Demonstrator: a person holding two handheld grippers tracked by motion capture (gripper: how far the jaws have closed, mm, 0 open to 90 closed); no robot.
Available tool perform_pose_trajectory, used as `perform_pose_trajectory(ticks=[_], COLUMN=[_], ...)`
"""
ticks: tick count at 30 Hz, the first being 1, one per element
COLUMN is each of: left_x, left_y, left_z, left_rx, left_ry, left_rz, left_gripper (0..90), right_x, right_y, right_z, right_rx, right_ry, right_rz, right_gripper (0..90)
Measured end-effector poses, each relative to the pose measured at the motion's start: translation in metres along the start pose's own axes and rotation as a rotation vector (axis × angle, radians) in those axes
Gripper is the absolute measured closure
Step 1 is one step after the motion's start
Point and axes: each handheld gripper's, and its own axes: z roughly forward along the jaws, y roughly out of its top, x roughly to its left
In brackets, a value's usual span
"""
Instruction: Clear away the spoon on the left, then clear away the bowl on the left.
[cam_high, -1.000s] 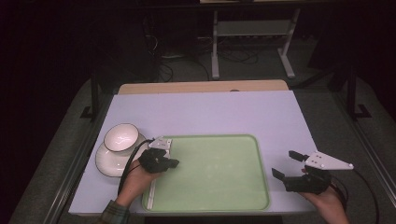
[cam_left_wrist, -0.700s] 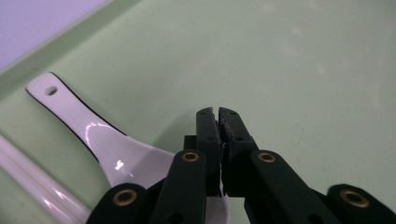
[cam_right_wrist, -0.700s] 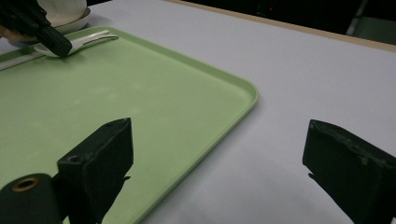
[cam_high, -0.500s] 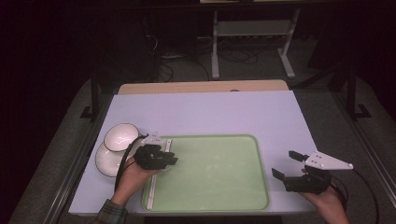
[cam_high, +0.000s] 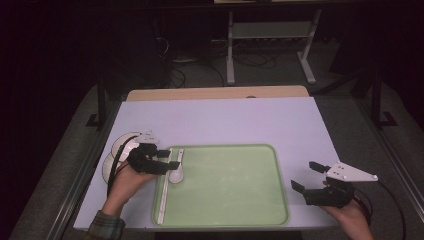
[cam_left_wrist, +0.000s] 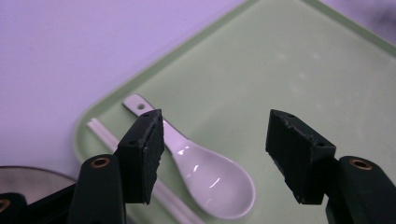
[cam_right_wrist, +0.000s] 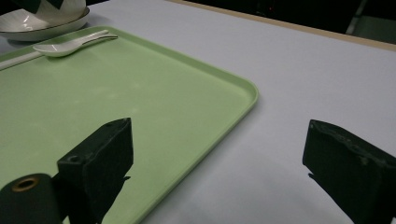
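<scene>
We see the green tray (cam_high: 225, 185) holding a glossy white ceramic spoon (cam_left_wrist: 205, 172) beside white chopsticks (cam_high: 164, 192) at its left edge; the left gripper (cam_left_wrist: 212, 158), jaws just opened, hovers empty above; the right gripper (cam_high: 306, 176) stands wide.

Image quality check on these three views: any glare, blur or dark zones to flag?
High view: the table is evenly lit, the room behind it nearly black, the picture soft. Left gripper view: glare spots on the white spoon; the left tool, its jaws open with nothing between them, is slightly out of focus. Right gripper view: the green tray is sharp; the right tool is dark and blurred.
</scene>
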Motion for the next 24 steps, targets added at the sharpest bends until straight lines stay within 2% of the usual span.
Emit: perform_pose_trajectory(ticks=[13, 18, 24], left_x=[0.03, 0.04, 0.059], left_y=[0.002, 0.002, 0.0], left_z=[-0.033, -0.04, -0.055], left_rx=[-0.017, -0.006, 0.01], left_ry=[0.072, 0.09, 0.131], left_rz=[-0.052, -0.067, -0.095], left_gripper=[32.6, 27.7, 25.8], right_x=[-0.001, -0.001, -0.001], right_y=[0.0, 0.0, 0.0], right_z=[0.0, 0.0, 0.001], right_rx=[-0.003, 0.001, 0.003], right_ry=[-0.004, -0.003, -0.001], right_rz=[0.0, 0.0, 0.0], right_gripper=[8.0, 8.0, 8.0])
